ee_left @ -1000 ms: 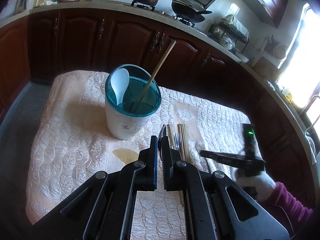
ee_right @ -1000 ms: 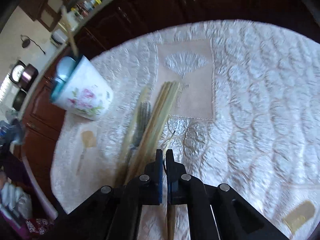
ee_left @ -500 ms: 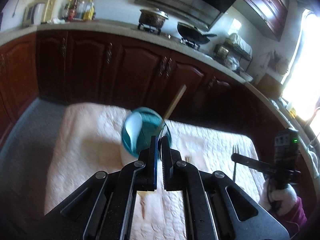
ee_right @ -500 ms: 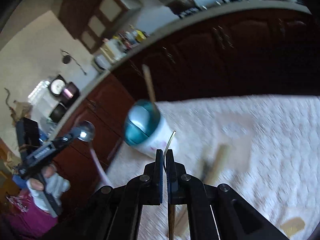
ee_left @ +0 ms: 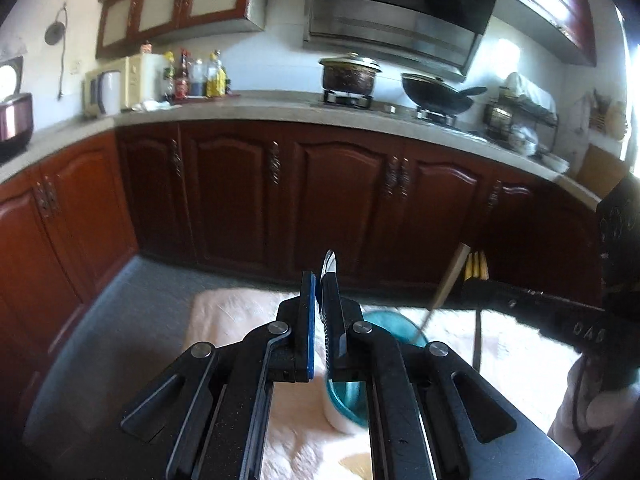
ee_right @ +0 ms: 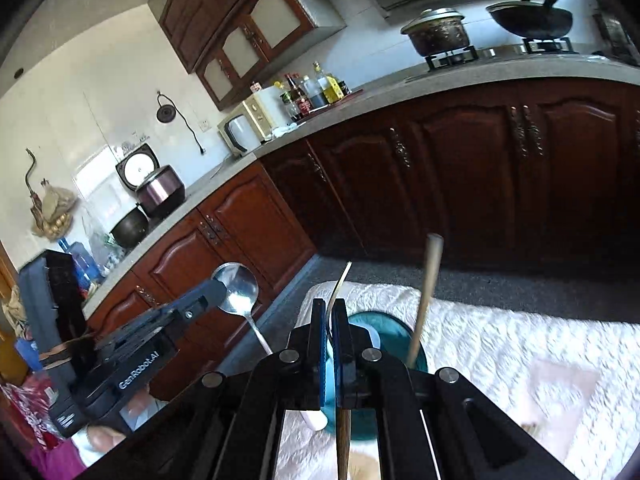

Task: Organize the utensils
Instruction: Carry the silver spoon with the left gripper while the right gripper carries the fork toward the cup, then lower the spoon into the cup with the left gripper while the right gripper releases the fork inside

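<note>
My left gripper (ee_left: 318, 280) is shut on a metal spoon (ee_left: 329, 261), seen edge-on; the right wrist view shows its bowl (ee_right: 237, 288) sticking up from that gripper (ee_right: 216, 290). My right gripper (ee_right: 329, 308) is shut on a fork (ee_right: 339, 284) with a wooden handle; in the left wrist view its tines (ee_left: 476, 266) point up. Both hang above a teal-rimmed white utensil holder (ee_left: 390, 324), (ee_right: 380, 324) on the quilted table. A wooden stick (ee_left: 448, 286), (ee_right: 426, 292) stands in the holder.
The table's pale quilted cloth (ee_right: 500, 340) lies below both grippers. Dark red kitchen cabinets (ee_left: 340, 192) and a grey counter (ee_left: 260, 110) with pots run behind, across a grey floor strip (ee_left: 132, 304).
Both grippers rose from the table, the left with the spoon and the right with the fork, and tilted up. They came over the holder; the utensils left on the cloth dropped out of view.
</note>
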Tool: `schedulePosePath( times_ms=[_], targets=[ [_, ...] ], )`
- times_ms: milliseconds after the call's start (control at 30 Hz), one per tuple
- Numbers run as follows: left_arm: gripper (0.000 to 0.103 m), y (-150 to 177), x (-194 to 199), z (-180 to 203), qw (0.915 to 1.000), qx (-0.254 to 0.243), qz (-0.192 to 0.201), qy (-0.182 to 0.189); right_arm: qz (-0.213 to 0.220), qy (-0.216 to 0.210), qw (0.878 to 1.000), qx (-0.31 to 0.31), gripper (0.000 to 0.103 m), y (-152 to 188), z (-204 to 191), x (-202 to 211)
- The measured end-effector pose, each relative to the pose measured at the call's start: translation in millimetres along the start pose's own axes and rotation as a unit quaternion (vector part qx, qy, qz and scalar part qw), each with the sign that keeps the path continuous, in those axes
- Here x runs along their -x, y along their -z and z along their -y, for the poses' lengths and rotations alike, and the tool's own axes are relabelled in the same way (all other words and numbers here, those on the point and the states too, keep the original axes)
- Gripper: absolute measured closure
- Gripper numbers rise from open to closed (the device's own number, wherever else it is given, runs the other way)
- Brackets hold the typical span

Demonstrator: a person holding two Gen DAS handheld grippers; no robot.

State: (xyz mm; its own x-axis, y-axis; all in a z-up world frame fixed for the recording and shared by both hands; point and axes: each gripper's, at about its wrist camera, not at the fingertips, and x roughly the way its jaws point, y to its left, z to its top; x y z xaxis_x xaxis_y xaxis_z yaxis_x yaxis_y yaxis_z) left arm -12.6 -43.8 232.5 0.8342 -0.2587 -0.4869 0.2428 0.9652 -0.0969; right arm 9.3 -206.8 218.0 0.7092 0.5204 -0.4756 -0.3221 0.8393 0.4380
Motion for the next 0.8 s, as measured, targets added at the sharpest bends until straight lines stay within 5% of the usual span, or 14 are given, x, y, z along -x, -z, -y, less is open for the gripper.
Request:
schedulePosePath(
  times_ms=[400, 800],
  targets=[
    [0.101, 26, -33, 14, 0.9947, -0.075, 0.037, -0.06, -0.021, 0.02, 1.0, 0.002, 0.1, 23, 28, -57],
    [0.101, 59, -38, 23, 0.9959, -0.075, 0.003, -0.051, -0.057, 0.026, 0.998, -0.003, 0.1, 57, 42, -24]
  ],
)
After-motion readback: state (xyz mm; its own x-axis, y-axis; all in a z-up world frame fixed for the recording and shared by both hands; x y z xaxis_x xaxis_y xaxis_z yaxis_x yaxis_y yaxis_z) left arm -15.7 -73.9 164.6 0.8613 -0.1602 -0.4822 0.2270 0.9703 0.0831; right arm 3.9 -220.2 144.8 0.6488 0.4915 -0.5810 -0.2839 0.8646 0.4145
